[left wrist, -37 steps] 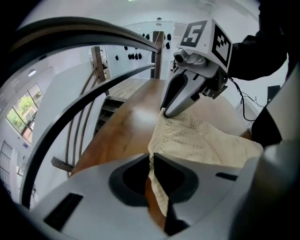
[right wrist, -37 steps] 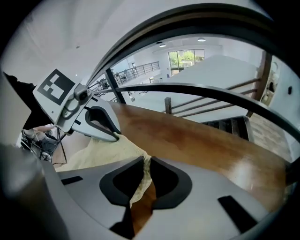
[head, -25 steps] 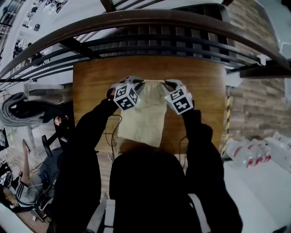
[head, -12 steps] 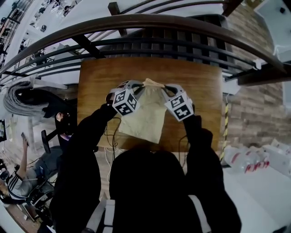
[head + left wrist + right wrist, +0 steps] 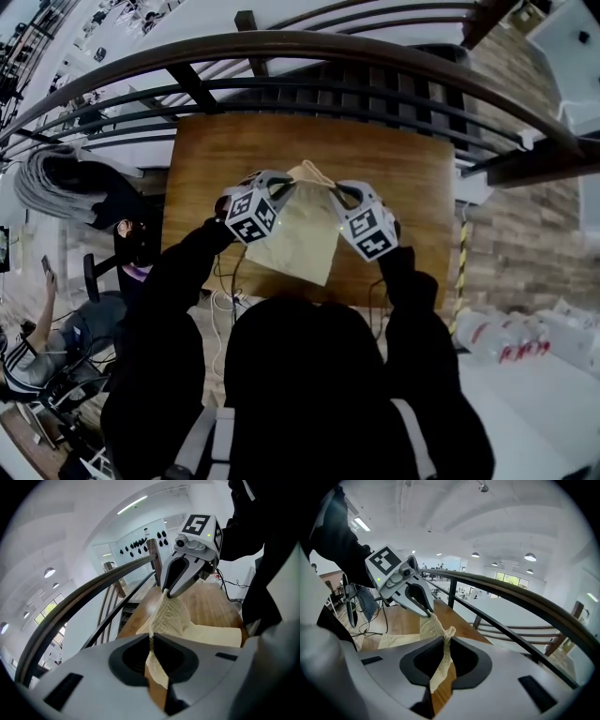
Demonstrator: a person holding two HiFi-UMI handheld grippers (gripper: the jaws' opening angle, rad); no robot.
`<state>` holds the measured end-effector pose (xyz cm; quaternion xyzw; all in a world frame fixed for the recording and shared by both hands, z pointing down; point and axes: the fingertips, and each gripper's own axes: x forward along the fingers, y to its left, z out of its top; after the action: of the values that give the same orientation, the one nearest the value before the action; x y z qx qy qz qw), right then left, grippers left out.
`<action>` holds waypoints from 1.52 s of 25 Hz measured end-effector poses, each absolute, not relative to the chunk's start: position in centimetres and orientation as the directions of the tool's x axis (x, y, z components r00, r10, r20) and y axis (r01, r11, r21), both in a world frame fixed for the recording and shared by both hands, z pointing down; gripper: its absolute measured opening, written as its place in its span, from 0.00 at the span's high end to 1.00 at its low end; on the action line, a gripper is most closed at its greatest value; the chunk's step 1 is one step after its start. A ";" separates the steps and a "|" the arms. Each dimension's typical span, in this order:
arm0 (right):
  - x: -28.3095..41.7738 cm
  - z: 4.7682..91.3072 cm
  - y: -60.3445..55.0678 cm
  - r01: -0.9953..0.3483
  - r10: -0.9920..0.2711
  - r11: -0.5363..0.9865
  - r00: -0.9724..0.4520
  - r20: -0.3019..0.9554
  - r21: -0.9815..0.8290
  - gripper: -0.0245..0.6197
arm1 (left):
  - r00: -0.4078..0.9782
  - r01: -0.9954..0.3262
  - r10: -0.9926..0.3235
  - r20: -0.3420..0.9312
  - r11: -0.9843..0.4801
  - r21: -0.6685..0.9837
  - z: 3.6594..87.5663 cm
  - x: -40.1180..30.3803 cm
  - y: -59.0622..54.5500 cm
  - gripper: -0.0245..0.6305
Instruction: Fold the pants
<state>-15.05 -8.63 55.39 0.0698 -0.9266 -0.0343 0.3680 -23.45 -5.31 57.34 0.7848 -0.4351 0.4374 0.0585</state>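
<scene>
The left gripper and right gripper each clamp the pants' raised far edge. Their length slopes down toward the person.

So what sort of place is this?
Probably an upper gallery in a large office or lab building: a wooden table sits beside a curved railing, and beyond it lies an open hall with ceiling lights.

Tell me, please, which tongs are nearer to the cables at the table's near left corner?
Left. The left tongs grip the pants on the cables' side of the table, just beyond them; the right tongs grip the pants' other corner, farther across.
</scene>
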 end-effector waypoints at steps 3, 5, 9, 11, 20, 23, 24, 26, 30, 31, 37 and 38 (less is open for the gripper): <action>-14.6 54.9 -7.2 -0.064 -0.142 0.988 -0.727 0.672 0.141 0.89 | 0.237 -0.730 -0.641 0.730 -0.613 -0.302 56.8 -23.0 -4.0 0.92; -14.4 54.6 -6.3 -0.046 -0.138 0.987 -0.732 0.667 0.153 0.89 | 0.237 -0.723 -0.649 0.722 -0.615 -0.315 56.4 -22.7 -3.0 0.92; -13.7 53.8 -4.4 -0.022 -0.133 0.984 -0.741 0.659 0.175 0.89 | 0.246 -0.720 -0.661 0.709 -0.615 -0.323 55.9 -21.8 -1.1 0.92; -13.3 53.7 -3.4 -0.007 -0.125 0.984 -0.746 0.655 0.181 0.89 | 0.244 -0.713 -0.666 0.705 -0.616 -0.336 55.9 -21.4 -0.2 0.92; -12.9 54.4 1.0 0.080 -0.083 0.973 -0.753 0.652 0.216 0.89 | 0.223 -0.678 -0.681 0.697 -0.622 -0.391 56.9 -20.7 3.6 0.92; -12.4 54.8 2.1 0.101 -0.070 0.971 -0.745 0.664 0.215 0.89 | 0.221 -0.677 -0.673 0.706 -0.626 -0.385 57.2 -20.3 4.5 0.92; -12.2 54.9 2.4 0.109 -0.066 0.970 -0.742 0.668 0.217 0.89 | 0.220 -0.676 -0.669 0.710 -0.629 -0.384 57.3 -20.1 4.8 0.92; -11.9 55.2 3.1 0.128 -0.061 0.966 -0.732 0.679 0.224 0.89 | 0.218 -0.667 -0.662 0.717 -0.638 -0.386 57.6 -19.8 5.3 0.92; -11.5 56.2 4.6 0.165 -0.042 0.960 -0.713 0.700 0.227 0.89 | 0.217 -0.652 -0.649 0.729 -0.652 -0.386 58.1 -19.3 6.2 0.92; -11.4 56.4 4.9 0.173 -0.039 0.958 -0.708 0.705 0.226 0.89 | 0.218 -0.650 -0.645 0.733 -0.656 -0.384 58.2 -19.2 6.4 0.92; -10.6 57.7 6.7 0.234 -0.001 0.949 -0.670 0.743 0.212 0.89 | 0.211 -0.599 -0.615 0.759 -0.695 -0.397 59.0 -18.1 7.8 0.92; -10.4 57.9 7.0 0.245 0.004 0.946 -0.666 0.746 0.213 0.89 | 0.209 -0.589 -0.612 0.763 -0.702 -0.401 59.2 -17.9 8.1 0.92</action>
<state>-10.44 7.03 57.88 -0.0692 -0.9003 -0.1495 0.4030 -17.87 8.11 59.16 0.7775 -0.3861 0.4962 -0.0112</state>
